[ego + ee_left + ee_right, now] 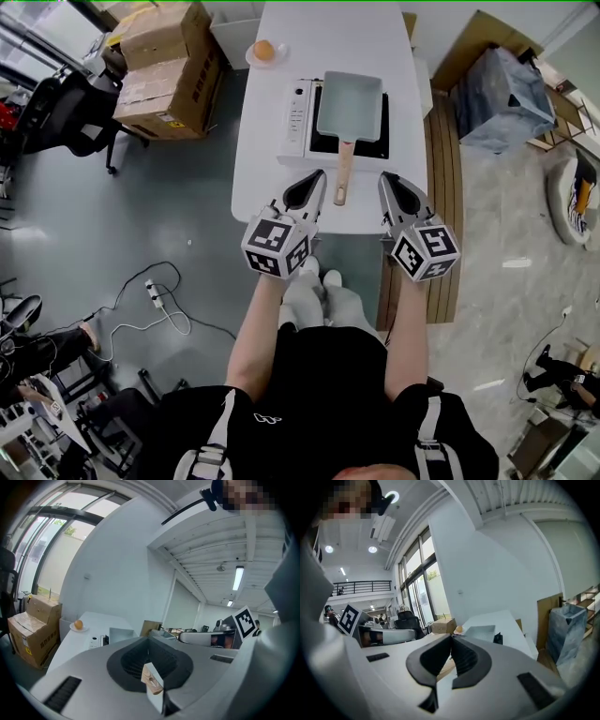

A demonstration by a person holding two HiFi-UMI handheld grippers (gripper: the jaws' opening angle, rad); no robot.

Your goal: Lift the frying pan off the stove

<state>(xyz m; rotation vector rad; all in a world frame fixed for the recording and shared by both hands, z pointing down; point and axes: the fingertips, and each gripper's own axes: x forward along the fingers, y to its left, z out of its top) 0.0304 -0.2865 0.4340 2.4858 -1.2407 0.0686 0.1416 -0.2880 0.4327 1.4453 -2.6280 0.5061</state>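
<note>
frying pan (pixel 350 103): on stove (pixel 298 117) | plate (pixel 250 59): orange ball (pixel 263 50) | left tool (pixel 315 178), right tool (pixel 387 180): pressed together

Frying pan (pixel 351 105): rectangular, grey, empty, set flat on the stove (pixel 302 120). Wooden handle (pixel 344 173) is pointed toward the near edge of the tabletop (pixel 281 187).
</note>
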